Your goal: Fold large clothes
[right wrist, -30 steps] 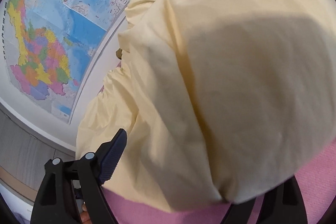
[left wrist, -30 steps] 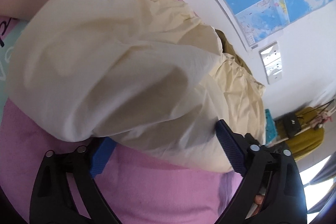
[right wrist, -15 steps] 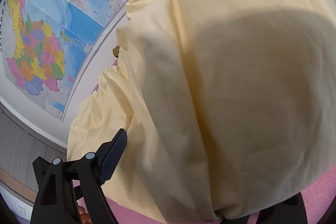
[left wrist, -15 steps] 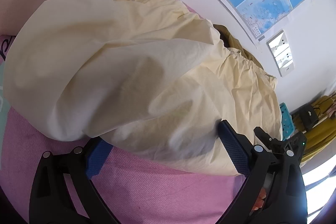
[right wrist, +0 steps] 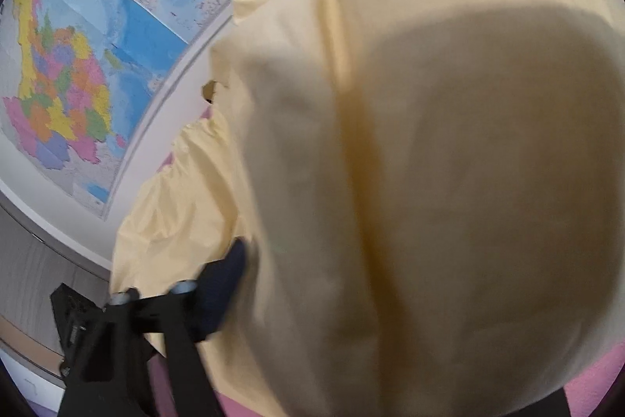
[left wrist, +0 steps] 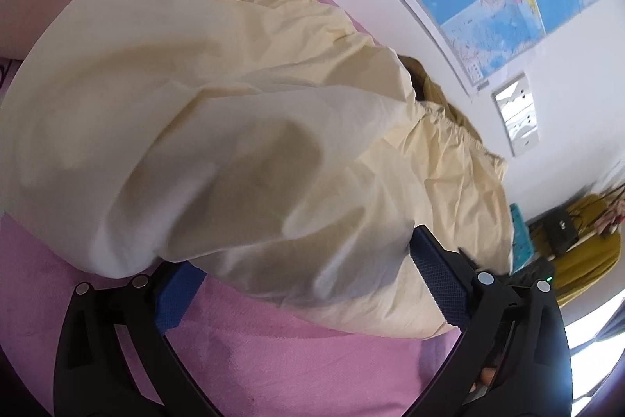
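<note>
A pale yellow garment [left wrist: 242, 127] lies bunched on a pink bed [left wrist: 273, 350], filling most of both views. The left gripper [left wrist: 304, 276] has its blue-padded fingers [left wrist: 437, 280] spread wide, the cloth's near edge drooping between them and hiding the left tip. The right gripper [right wrist: 351, 299] is blurred; one finger [right wrist: 222, 288] shows at the cloth's left edge, the other is buried under fabric, so its state cannot be told. A map [right wrist: 78, 65] hangs on the far wall
</note>
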`<control>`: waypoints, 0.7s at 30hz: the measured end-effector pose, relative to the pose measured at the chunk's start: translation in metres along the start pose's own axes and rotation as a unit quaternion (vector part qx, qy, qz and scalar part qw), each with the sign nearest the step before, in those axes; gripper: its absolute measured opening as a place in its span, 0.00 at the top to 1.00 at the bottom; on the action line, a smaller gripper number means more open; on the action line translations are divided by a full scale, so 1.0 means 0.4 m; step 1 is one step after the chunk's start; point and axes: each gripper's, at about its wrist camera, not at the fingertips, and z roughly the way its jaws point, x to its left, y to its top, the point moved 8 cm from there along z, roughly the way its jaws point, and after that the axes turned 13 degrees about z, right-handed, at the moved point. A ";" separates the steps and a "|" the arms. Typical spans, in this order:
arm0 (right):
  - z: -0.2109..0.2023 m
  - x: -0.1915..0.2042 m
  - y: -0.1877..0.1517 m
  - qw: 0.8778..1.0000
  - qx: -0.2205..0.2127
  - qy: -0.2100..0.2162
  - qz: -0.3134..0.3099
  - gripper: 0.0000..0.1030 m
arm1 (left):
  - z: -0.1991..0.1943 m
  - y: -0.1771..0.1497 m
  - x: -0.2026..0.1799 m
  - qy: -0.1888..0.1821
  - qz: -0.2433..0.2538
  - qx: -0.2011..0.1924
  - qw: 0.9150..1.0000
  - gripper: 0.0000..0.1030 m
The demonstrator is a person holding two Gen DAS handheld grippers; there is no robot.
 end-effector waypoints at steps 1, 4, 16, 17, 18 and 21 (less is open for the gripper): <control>-0.001 -0.002 0.001 1.000 0.004 0.005 0.001 0.46 | -0.001 0.000 0.001 0.003 -0.001 -0.001 1.000 0.10; -0.010 0.001 0.005 1.000 0.013 0.017 -0.001 0.62 | -0.004 0.004 -0.005 0.012 0.012 0.002 1.000 0.22; -0.187 0.116 -0.058 0.992 0.034 0.079 -0.089 0.87 | -0.188 0.024 -0.082 -0.038 0.074 -0.030 0.996 0.60; -0.204 0.109 -0.068 0.992 0.040 0.081 -0.087 0.87 | -0.205 0.008 -0.087 -0.052 0.078 -0.027 0.995 0.60; -0.211 0.098 -0.077 0.992 0.047 0.079 -0.088 0.85 | -0.210 -0.011 -0.086 -0.060 0.080 -0.020 0.995 0.60; -0.193 0.041 -0.106 0.993 0.075 0.055 -0.069 0.74 | -0.188 -0.083 -0.054 -0.066 0.078 0.024 0.994 0.55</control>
